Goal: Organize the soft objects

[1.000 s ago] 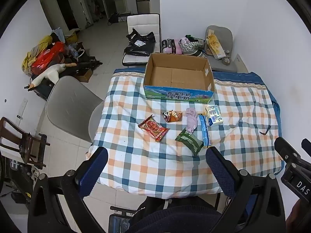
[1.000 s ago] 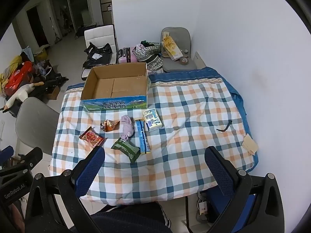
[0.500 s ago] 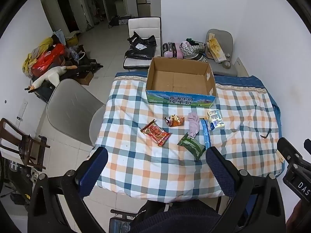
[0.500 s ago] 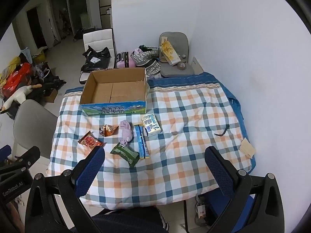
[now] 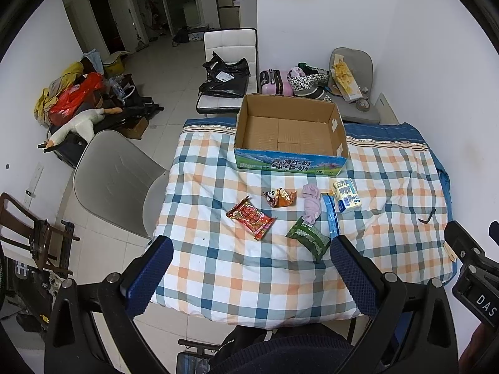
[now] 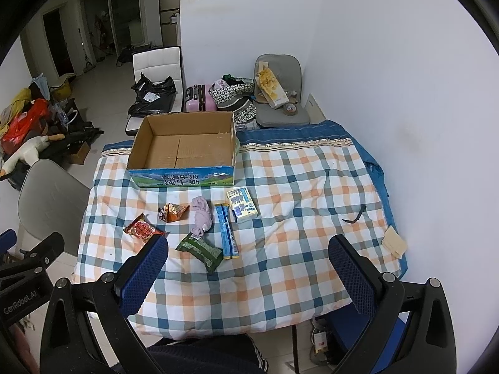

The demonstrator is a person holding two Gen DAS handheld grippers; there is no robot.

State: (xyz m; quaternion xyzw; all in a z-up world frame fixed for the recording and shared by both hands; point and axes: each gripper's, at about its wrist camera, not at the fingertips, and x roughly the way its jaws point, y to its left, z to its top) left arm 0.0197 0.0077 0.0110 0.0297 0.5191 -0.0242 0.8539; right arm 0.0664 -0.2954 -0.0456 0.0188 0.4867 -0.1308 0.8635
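While both claws hang high above the near edge of the table, the left claw (image 5: pixel 251 266) has its blue-padded fingers spread wide with nothing between them, and the right claw (image 6: pixel 248 265) is spread wide and bare as well. Below them lies a checked quilt (image 5: pixel 237 268) that covers the table. On it, near the middle, sits a loose row of small things: a red snack packet (image 5: pixel 251 217) at the left, a brown snack packet (image 5: pixel 279 197) just beyond it, a pink cloth (image 5: pixel 312 202), a green packet (image 5: pixel 308 237) touching the cloth's near end, a blue strip packet (image 5: pixel 330 215) and a small carton (image 5: pixel 346 194) at the right. Farther off stands an open cardboard box (image 5: pixel 291 162), nothing showing on its floor.
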